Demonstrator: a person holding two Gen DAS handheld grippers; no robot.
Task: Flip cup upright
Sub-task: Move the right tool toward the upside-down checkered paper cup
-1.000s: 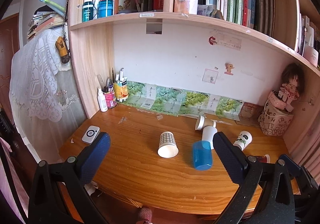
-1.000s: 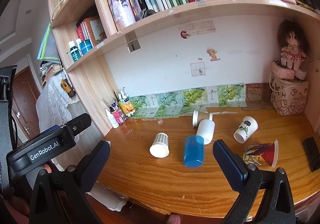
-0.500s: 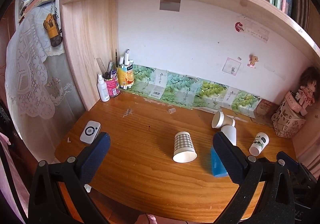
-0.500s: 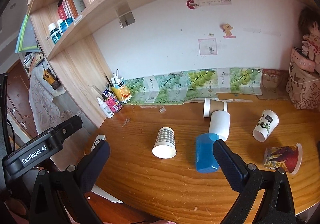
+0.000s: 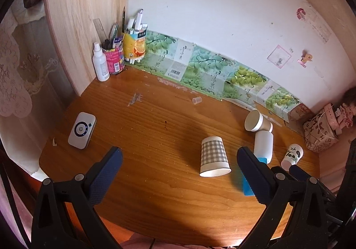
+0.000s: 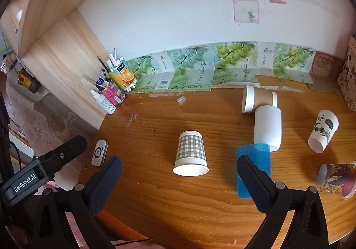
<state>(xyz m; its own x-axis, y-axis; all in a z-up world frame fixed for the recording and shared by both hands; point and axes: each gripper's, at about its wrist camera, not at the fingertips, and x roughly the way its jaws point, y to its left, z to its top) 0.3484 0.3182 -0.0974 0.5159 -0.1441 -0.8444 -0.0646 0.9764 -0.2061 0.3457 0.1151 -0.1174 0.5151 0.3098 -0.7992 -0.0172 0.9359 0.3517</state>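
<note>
Several cups lie on their sides on the wooden desk (image 6: pixel 155 193). A grey checked paper cup (image 5: pixel 214 156) (image 6: pixel 191 156) lies with its mouth toward me. A blue cup (image 6: pixel 253 171) (image 5: pixel 248 187) lies to its right, partly hidden behind a finger. A white cup (image 6: pixel 267 127) (image 5: pixel 263 145) and a brown-banded cup (image 6: pixel 259 98) (image 5: pixel 257 120) lie behind it. My left gripper (image 5: pixel 178 161) is open and empty above the desk, left of the checked cup. My right gripper (image 6: pixel 179 173) is open and empty, with the checked cup between its fingers' lines.
A panda cup (image 6: pixel 322 129) (image 5: pixel 292 155) and a colourful cup (image 6: pixel 337 176) lie at the right. Pen holders (image 5: pixel 112 55) and a spray bottle (image 5: pixel 100 63) stand in the back left corner. A white device (image 5: pixel 81 129) lies near the left edge. A small clear cap (image 5: pixel 197 100) lies near the back.
Both grippers have moved forward and tilted down toward the desk, so the cups look larger and nearer. The shelves have left the view. No cup has moved.
</note>
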